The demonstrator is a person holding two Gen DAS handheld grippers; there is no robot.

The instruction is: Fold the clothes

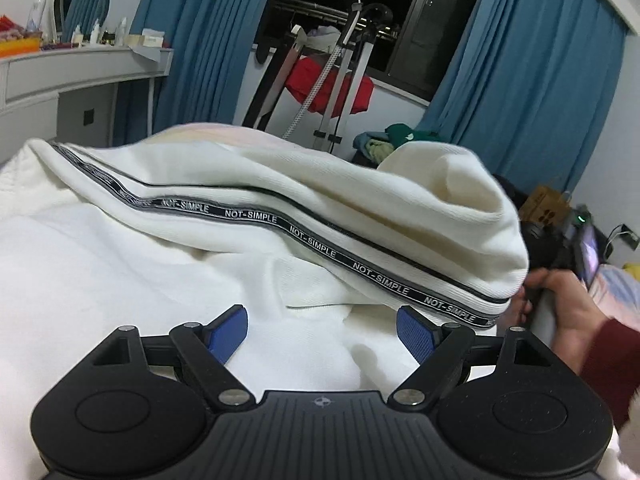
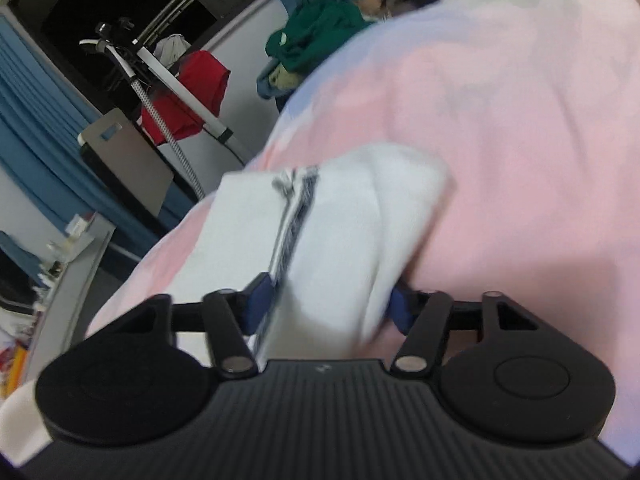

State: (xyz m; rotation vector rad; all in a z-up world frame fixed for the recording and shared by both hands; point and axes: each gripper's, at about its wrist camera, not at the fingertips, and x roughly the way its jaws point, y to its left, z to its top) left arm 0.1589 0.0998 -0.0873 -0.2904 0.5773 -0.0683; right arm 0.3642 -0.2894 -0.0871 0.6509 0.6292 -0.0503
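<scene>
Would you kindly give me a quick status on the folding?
Left tongs open above white garment. Right tongs shut on its striped sleeve. Nothing in the way.

Open pink bedding (image 2: 520, 152) is seen at twelve to three o'clock of the right tool (image 2: 326, 304); passage at nine is blocked by the clothes rack (image 2: 176, 80).

White garment (image 1: 280, 184) with black lettered stripe, bunched, on pink bedding (image 2: 520, 140)

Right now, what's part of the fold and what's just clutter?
In play:
white striped garment
right gripper, closed on its end
left gripper, open above it

Clutter:
red cloth on rack
green clothes pile
dresser bottles
</scene>
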